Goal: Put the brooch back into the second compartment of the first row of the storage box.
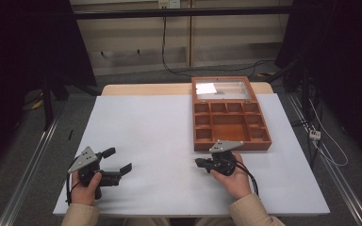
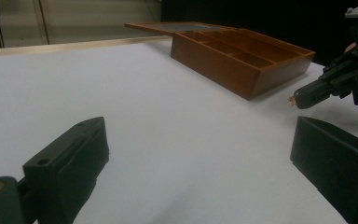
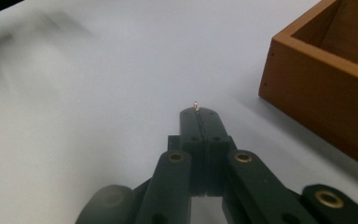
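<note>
My right gripper lies low over the white tabletop, just in front of the wooden box, pointing left. Its jaws are shut, and a tiny gold-coloured piece sticks out from between the tips of the right gripper. From the left gripper view the same piece shows at the tip of the right gripper. My left gripper rests at the table's near left, open, with nothing between its fingers. The box has several empty compartments, and its glass lid lies folded back.
A white sheet covers the table, with a strip of bare wood along the far edge. The box's corner stands close to the right of the right gripper. Cables trail on the floor at the right.
</note>
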A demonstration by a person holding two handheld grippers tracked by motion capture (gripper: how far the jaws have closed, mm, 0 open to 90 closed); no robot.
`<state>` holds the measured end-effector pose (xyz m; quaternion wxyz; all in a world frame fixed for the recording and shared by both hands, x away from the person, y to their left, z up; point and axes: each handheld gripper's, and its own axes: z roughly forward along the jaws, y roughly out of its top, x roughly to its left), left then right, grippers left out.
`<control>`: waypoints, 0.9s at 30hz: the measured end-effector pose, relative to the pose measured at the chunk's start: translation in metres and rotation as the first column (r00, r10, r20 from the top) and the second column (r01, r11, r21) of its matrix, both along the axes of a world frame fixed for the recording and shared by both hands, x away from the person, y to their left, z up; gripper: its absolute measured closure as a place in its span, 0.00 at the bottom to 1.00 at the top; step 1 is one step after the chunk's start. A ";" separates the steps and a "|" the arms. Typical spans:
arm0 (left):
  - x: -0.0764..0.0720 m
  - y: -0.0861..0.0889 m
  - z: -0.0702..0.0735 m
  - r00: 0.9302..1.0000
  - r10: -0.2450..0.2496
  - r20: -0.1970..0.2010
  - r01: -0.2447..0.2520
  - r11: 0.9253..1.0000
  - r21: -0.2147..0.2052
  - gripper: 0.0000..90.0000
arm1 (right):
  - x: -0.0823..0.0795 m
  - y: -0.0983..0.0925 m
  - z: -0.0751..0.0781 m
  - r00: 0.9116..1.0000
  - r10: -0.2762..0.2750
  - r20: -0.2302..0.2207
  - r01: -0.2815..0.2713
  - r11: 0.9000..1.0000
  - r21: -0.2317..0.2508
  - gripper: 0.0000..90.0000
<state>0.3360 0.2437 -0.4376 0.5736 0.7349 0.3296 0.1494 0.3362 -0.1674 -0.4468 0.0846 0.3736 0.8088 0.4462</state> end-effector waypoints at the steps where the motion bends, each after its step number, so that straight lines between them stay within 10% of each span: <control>1: 0.000 0.000 0.000 1.000 0.000 -0.001 0.000 1.000 -0.001 0.04 | 0.000 -0.001 0.002 1.000 0.002 0.000 -0.002 1.000 0.007 1.00; 27: 0.000 -0.002 0.000 1.000 -0.008 -0.007 0.008 1.000 -0.012 0.04 | 0.016 -0.020 0.031 1.000 0.001 -0.003 -0.001 0.999 0.045 1.00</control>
